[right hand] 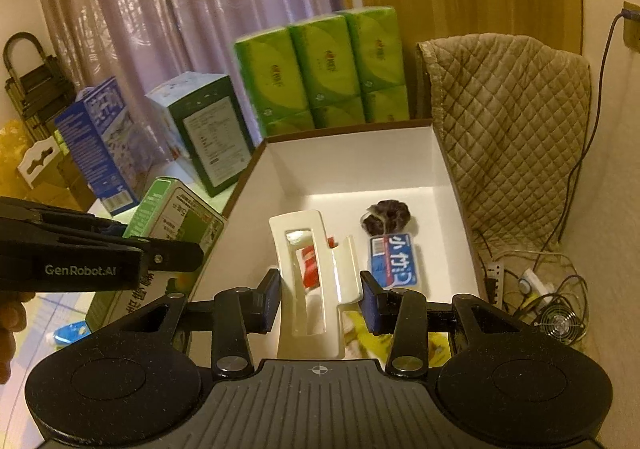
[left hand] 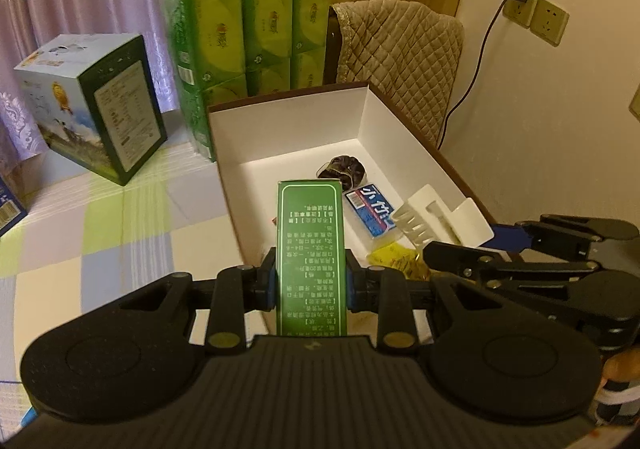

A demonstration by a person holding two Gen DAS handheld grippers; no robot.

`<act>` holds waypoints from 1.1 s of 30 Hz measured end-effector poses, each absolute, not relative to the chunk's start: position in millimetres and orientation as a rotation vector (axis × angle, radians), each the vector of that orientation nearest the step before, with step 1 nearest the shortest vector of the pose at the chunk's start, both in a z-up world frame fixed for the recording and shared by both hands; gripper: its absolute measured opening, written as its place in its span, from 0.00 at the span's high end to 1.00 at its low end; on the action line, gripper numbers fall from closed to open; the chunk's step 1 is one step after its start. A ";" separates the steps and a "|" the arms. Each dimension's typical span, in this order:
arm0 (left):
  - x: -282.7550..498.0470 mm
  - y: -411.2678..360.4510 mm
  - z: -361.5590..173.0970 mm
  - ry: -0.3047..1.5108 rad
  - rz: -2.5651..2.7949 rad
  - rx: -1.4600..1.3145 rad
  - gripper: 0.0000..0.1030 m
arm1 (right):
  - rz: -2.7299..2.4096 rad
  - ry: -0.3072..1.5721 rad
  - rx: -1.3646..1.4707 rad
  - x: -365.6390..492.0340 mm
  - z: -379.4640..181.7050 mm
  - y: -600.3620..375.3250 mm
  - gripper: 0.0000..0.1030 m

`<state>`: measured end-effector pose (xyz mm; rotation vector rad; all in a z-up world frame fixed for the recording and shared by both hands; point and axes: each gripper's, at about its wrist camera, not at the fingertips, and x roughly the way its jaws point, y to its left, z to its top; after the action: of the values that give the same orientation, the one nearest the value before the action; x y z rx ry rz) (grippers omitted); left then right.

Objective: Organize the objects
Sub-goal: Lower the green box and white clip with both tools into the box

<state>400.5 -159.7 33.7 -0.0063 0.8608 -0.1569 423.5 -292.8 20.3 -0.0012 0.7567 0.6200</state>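
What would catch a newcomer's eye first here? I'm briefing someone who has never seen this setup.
Probably the tall green carton, clamped upright in the left claw at the near edge of the open white box. Next, the cream plastic holder between the right claw's pads, over the box's near end. Behind the box stands a bright green stack of tissue packs.

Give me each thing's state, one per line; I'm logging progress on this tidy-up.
Left gripper: shut on green box.
Green box: held upright at the box's near rim, not yet inside.
Right gripper: around white holder, pads touching its sides.
White holder: over the box, not set down.
White box: open, no lid on.
Scrunchie: lying on box floor.
Blue pack: lying flat in box.
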 end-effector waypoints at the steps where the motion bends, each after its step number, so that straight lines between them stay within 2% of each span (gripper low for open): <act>1: 406.6 -161.4 31.9 0.867 -0.156 -0.011 0.75 | 0.618 0.760 -0.003 428.3 18.8 -292.0 0.63; 21: 528.6 -165.5 -8.0 0.943 -0.044 -0.017 0.75 | 0.619 0.832 -0.017 548.1 -20.5 -256.6 0.63; 33: 584.5 -155.8 -38.6 1.000 0.006 -0.006 0.75 | 0.598 0.874 0.000 589.3 -42.1 -239.8 0.63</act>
<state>584.5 -155.8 -38.6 -0.0055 1.0005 0.0060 589.3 -239.8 -42.1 0.0004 0.8740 0.5983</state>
